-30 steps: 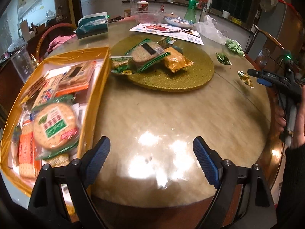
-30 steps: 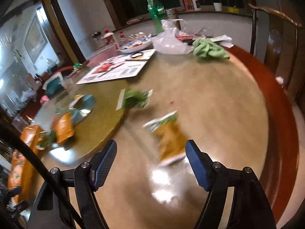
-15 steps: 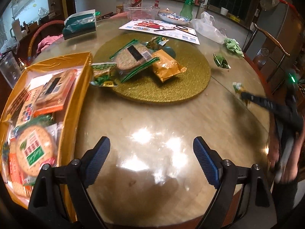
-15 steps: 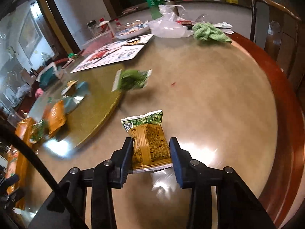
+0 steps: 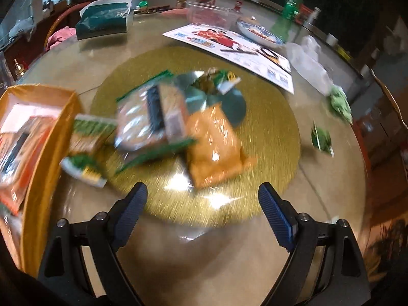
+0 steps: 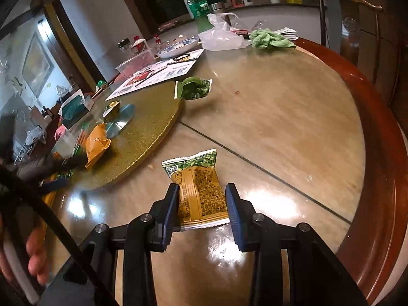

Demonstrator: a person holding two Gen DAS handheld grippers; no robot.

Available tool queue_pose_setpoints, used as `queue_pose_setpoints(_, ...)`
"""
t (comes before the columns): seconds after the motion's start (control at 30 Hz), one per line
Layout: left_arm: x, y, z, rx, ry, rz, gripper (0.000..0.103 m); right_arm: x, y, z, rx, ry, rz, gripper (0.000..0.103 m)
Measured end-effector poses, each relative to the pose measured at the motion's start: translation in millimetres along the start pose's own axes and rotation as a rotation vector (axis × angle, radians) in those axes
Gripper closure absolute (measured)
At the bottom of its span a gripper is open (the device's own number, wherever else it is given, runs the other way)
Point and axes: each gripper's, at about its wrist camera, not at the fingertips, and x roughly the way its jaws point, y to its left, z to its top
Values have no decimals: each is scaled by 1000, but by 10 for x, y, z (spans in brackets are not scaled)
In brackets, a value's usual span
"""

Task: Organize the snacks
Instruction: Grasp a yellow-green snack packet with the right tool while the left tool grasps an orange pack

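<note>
Only my right view shows my right gripper (image 6: pixel 201 205) pinching the yellow snack packet (image 6: pixel 200 193); my left gripper (image 5: pixel 202 205) is spread, orange packet (image 5: pixel 214 145) just ahead.

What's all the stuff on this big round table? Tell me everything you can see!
Gold-and-green snack packet: one, on the table, between the right gripper's fingers.
Orange snack bag: one, on the gold mat.
Clear cracker pack: one, green-edged, on the gold mat.
Green packet: one, crumpled, on the table beside the mat's edge.
Gold mat: one, round, glittery, mid-table.
Orange tray: one, at the table's left, holding packs.
Flyer: one, white and red, far side.
Green cloth: one, far table edge.
Plastic bag: one, white, beside the cloth.
Green bottle: one, behind the bag.
Table: one, marbled top, red-brown rim.
Left gripper: black, blue fingers, open, empty.
Right gripper: black, blue fingers, gripping the packet.
</note>
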Motion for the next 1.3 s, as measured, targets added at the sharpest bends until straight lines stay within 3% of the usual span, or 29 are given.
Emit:
queue_pose_setpoints(0.2,303,-91,294,-60,14,34,16,-6,-19,-25,-4,5,34,66)
queue_pose_setpoints(0.27,366,-117,282,-32,28,64,36,-2,-17,-22,-5,6,40,66)
queue_pose_setpoints(0.33,328,-143,213,15,8,58,49,-3,-12,-28,-7,6,44,66)
queue_pose_setpoints(0.43,214,-165,50,89,19,67,53,4,-6,-24,-10,7,45,66)
queue_pose_setpoints(0.73,-443,69,-916,321,82,9,55,21,54,-36,-42,17,52,66)
queue_pose_setpoints(0.97,-896,347,-1528,414,143,-19,53,32,121,-58,-76,29,59,66)
queue_pose_setpoints(1.1,-980,438,-1684,432,151,-17,47,33,191,-65,-111,37,34,66)
queue_pose_setpoints(1.3,-982,508,-1675,415,88,-9,45,-46,401,-204,-171,92,7,66)
